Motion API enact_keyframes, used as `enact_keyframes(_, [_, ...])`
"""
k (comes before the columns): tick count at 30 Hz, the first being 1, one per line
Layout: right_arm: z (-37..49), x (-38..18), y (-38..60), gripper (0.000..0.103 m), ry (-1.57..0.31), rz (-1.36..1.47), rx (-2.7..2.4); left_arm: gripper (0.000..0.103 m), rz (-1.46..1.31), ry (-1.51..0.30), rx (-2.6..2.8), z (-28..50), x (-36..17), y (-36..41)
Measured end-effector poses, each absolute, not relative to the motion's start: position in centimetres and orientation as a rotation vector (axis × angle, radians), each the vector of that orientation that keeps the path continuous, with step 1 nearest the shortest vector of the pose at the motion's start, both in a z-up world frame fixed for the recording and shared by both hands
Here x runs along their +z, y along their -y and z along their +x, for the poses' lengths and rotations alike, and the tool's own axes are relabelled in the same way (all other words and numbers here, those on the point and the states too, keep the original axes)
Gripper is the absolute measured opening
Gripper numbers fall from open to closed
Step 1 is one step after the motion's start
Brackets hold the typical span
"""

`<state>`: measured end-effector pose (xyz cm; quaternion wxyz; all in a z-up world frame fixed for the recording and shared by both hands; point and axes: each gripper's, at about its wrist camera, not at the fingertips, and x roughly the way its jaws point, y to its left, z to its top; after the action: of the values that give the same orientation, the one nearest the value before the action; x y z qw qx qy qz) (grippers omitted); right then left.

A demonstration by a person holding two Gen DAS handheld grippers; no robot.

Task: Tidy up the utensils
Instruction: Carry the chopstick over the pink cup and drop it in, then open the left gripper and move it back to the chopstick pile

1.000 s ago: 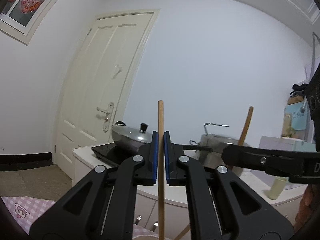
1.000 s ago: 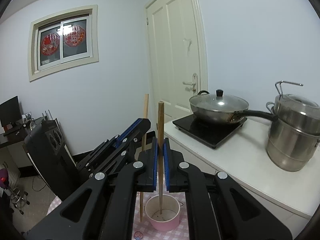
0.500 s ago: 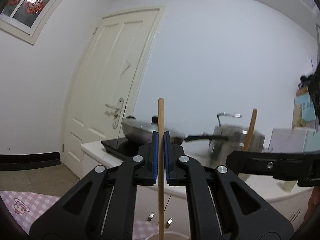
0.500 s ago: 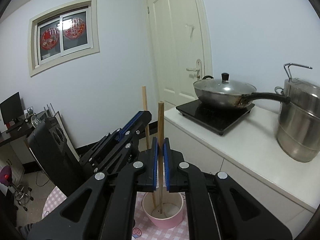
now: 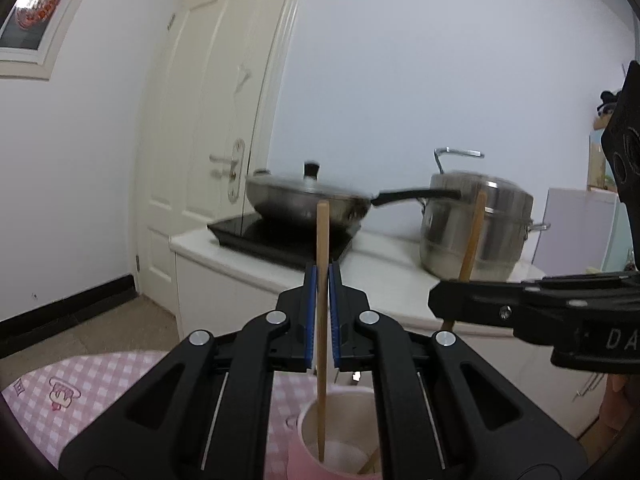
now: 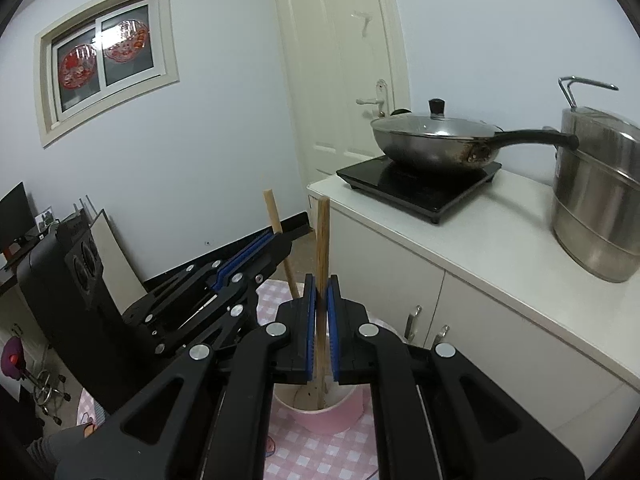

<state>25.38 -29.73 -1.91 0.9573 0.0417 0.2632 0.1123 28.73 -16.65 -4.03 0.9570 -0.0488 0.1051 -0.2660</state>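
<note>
Wooden chopsticks, one in each of my grippers, stand upright over a round pink cup point(image 6: 320, 412) on the pink checked tablecloth point(image 5: 80, 392). My left gripper point(image 5: 322, 316) is clenched on a pale wooden chopstick point(image 5: 322, 240) whose lower end sits inside the cup; my right gripper point(image 6: 320, 328) grasps the darker wooden chopstick point(image 6: 322, 240), its tip also down in the cup. Judging by this, the step in hand is dropping both sticks in, and the next move calls for easing each grip apart without tipping the light cup. Close beside stands a white cabinet carrying a lidded steel wok point(image 6: 436, 140) and a steel pot point(image 5: 476, 228); my two grippers crowd each other above the rim.
</note>
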Motion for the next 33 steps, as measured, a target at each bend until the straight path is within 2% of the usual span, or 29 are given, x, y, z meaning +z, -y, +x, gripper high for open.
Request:
enact_keyframes(4, [25.1, -2.1, 29.2, 0.006, -0.542, 0.069, 0.213, 0.007, -0.083, -0.259, -0.545, 28.6, -4.1, 16.7])
enact_keyframes(5, [25.0, -2.1, 29.1, 0.007, -0.545, 0.069, 0.21, 0.012, -0.081, -0.265, -0.545, 28.4, -4.1, 16.6])
enact_keyframes(6, [25.0, -2.1, 29.0, 0.008, -0.548, 0.07, 0.209, 0.032, -0.082, -0.267, -0.546, 28.1, -4.0, 16.4])
enact_keyframes(7, [24.9, -2.0, 29.0, 0.009, -0.542, 0.076, 0.209, 0.045, -0.084, -0.267, -0.544, 27.9, -3.8, 16.4])
enact_keyframes(8, [24.6, -1.8, 29.0, 0.01, -0.533, 0.074, 0.195, 0.053, -0.081, -0.257, -0.513, 27.5, -3.6, 16.3])
enact_keyframes(12, [23.8, -1.2, 28.9, 0.016, -0.519, 0.066, 0.184, 0.054, -0.061, -0.234, -0.523, 26.3, -2.9, 15.7])
enact_keyframes(16, [22.6, -0.6, 28.9, 0.032, -0.494, 0.069, 0.165, 0.056, -0.045, -0.211, -0.495, 25.0, -1.9, 14.6])
enact_keyframes(22, [20.3, 0.2, 28.1, 0.04, -0.466, 0.051, 0.155, 0.064, -0.01, -0.226, -0.447, 23.1, -0.8, 12.1])
enact_keyframes(33, [18.1, -2.3, 24.3, 0.042, -0.502, 0.033, 0.21, 0.07, 0.077, -0.354, -0.358, 19.8, -1.2, 6.3])
